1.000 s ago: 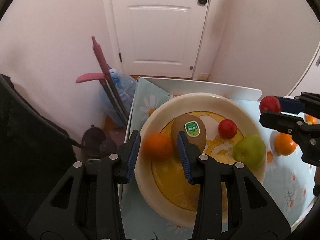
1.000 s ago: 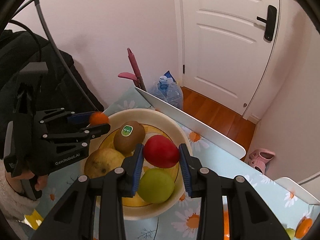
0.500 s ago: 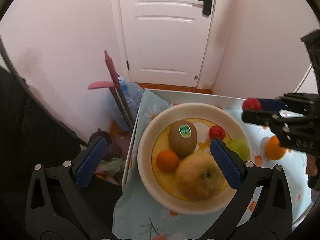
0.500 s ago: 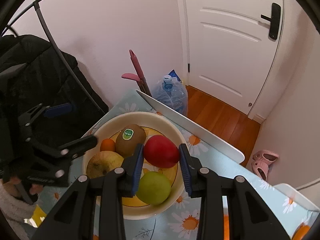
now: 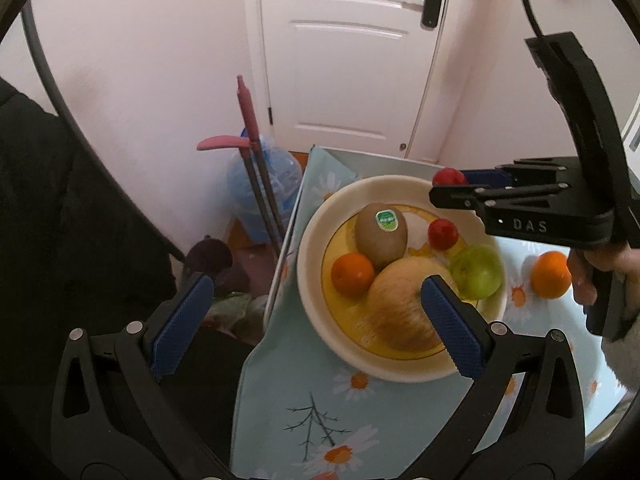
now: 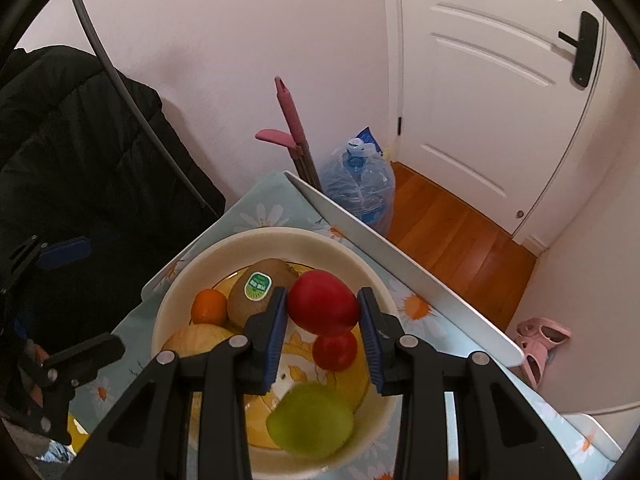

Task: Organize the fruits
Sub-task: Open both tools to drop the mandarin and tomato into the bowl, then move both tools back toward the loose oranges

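A cream bowl [image 5: 316, 236] [image 6: 176, 296] on the daisy tablecloth holds a kiwi with a green sticker [image 5: 381, 234] [image 6: 256, 296], a small orange [image 5: 353, 273] [image 6: 208, 306], a large yellow pear-like fruit [image 5: 400, 308], a green apple [image 5: 477, 271] [image 6: 310, 420] and a small red fruit [image 5: 443, 233] [image 6: 334, 350]. My left gripper [image 5: 316, 320] is open and empty, pulled back over the bowl's near left side. My right gripper [image 6: 322, 320] [image 5: 450, 182] is shut on a larger red fruit [image 6: 322, 302] [image 5: 448, 177], held above the bowl.
Another orange [image 5: 550, 274] lies on the tablecloth right of the bowl. The table's left edge [image 5: 288, 236] drops to a water jug [image 5: 264, 184] [image 6: 356, 184], pink-handled poles [image 5: 250, 120] and a black jacket [image 6: 80, 140]. A white door [image 5: 344, 48] stands behind.
My left gripper let go of the small orange into the bowl, opened wide and drew back. My right gripper moved over the bowl with the red fruit in it.
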`<action>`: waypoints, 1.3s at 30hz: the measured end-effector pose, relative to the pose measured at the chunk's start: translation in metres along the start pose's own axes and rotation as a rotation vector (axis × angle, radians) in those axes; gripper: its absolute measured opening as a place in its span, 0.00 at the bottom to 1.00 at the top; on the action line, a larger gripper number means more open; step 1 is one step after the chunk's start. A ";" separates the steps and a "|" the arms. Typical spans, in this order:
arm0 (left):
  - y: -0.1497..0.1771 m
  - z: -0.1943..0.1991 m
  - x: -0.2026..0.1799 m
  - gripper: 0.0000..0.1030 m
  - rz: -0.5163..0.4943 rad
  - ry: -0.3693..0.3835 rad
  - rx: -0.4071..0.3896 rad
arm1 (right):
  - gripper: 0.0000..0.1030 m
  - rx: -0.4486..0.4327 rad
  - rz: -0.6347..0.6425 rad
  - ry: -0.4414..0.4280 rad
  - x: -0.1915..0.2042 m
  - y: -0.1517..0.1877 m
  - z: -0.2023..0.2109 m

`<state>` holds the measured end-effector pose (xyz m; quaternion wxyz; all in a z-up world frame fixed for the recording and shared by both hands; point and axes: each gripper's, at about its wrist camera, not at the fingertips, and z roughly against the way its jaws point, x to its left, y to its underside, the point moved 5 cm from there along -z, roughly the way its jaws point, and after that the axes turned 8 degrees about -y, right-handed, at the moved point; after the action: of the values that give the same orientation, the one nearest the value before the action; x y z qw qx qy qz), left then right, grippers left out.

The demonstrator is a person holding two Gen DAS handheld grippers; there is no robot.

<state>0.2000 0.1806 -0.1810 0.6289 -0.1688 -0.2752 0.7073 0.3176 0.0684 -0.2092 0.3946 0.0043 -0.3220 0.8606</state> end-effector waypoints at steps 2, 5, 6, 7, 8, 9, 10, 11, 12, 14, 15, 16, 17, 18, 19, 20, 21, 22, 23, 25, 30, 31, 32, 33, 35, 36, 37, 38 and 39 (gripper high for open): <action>0.002 -0.002 0.003 1.00 -0.002 0.000 0.003 | 0.32 0.003 0.005 -0.001 0.001 -0.001 -0.005; 0.004 -0.005 0.007 1.00 0.002 0.006 0.008 | 0.32 0.008 0.011 0.001 0.004 -0.001 -0.011; 0.004 -0.005 0.009 1.00 0.005 0.008 0.009 | 0.31 0.008 0.008 -0.001 0.005 -0.001 -0.013; 0.005 -0.005 0.011 1.00 0.010 0.012 0.012 | 0.31 0.004 0.005 0.002 0.005 -0.001 -0.014; 0.005 -0.006 0.012 1.00 0.014 0.015 0.016 | 0.32 -0.001 0.001 0.007 0.006 -0.002 -0.014; 0.005 -0.006 0.013 1.00 0.018 0.019 0.021 | 0.35 -0.012 -0.006 0.011 0.006 -0.002 -0.013; 0.005 -0.006 0.015 1.00 0.020 0.020 0.023 | 0.43 -0.017 -0.011 0.010 0.006 -0.002 -0.013; 0.005 -0.005 0.016 1.00 0.021 0.018 0.023 | 0.63 -0.024 -0.020 0.004 0.006 -0.002 -0.011; 0.005 -0.005 0.017 1.00 0.022 0.014 0.023 | 0.82 -0.033 -0.028 0.000 0.006 -0.003 -0.010; 0.005 -0.002 0.019 1.00 0.009 0.004 0.020 | 0.86 -0.046 -0.040 -0.002 0.007 -0.002 -0.005; 0.005 0.000 0.019 1.00 0.002 -0.003 0.017 | 0.86 -0.047 -0.041 0.003 0.008 -0.002 -0.004; 0.005 0.001 0.019 1.00 -0.003 -0.006 0.015 | 0.86 -0.049 -0.041 0.010 0.009 -0.002 -0.002; 0.005 0.002 0.019 1.00 -0.008 -0.007 0.015 | 0.86 -0.053 -0.043 0.018 0.010 -0.001 0.001; 0.004 0.004 0.019 1.00 -0.012 -0.007 0.016 | 0.86 -0.058 -0.046 0.024 0.011 0.000 0.004; 0.004 0.006 0.018 1.00 -0.017 -0.003 0.015 | 0.86 -0.062 -0.049 0.027 0.012 0.001 0.007; 0.003 0.009 0.016 1.00 -0.021 0.003 0.012 | 0.89 -0.069 -0.053 0.034 0.013 0.003 0.012; 0.002 0.013 0.014 1.00 -0.027 0.011 0.006 | 0.96 -0.075 -0.060 0.042 0.015 0.005 0.018; 0.002 0.016 0.013 1.00 -0.032 0.016 0.002 | 1.00 -0.079 -0.064 0.044 0.016 0.007 0.024; 0.001 0.021 0.010 1.00 -0.041 0.020 -0.003 | 1.00 -0.085 -0.066 0.046 0.018 0.009 0.031; 0.000 0.029 0.003 1.00 -0.061 0.020 -0.013 | 1.00 -0.095 -0.071 0.059 0.019 0.015 0.043; -0.002 0.054 -0.021 1.00 -0.118 -0.019 -0.047 | 1.00 -0.095 -0.109 0.099 0.014 0.040 0.085; -0.002 0.058 -0.026 1.00 -0.121 -0.020 -0.055 | 1.00 -0.089 -0.121 0.117 0.012 0.049 0.098; -0.001 0.063 -0.032 1.00 -0.122 -0.015 -0.063 | 1.00 -0.091 -0.133 0.138 0.008 0.056 0.109; -0.001 0.067 -0.037 1.00 -0.120 -0.013 -0.068 | 1.00 -0.094 -0.141 0.148 0.006 0.061 0.116; 0.000 0.077 -0.051 1.00 -0.109 -0.013 -0.081 | 1.00 -0.101 -0.161 0.152 0.000 0.077 0.140; 0.000 0.082 -0.060 1.00 -0.110 -0.016 -0.090 | 1.00 -0.107 -0.172 0.162 -0.004 0.087 0.154; 0.001 0.085 -0.066 1.00 -0.115 -0.024 -0.097 | 1.00 -0.113 -0.183 0.177 -0.009 0.095 0.165; 0.001 0.089 -0.075 1.00 -0.122 -0.035 -0.105 | 1.00 -0.116 -0.194 0.188 -0.014 0.104 0.177; 0.002 0.093 -0.082 1.00 -0.129 -0.047 -0.115 | 1.00 -0.119 -0.202 0.195 -0.017 0.110 0.185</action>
<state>0.1571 0.0832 -0.1174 0.6558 -0.1698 -0.3402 0.6522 0.2091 -0.0994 -0.1277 0.5083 -0.0701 -0.3305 0.7921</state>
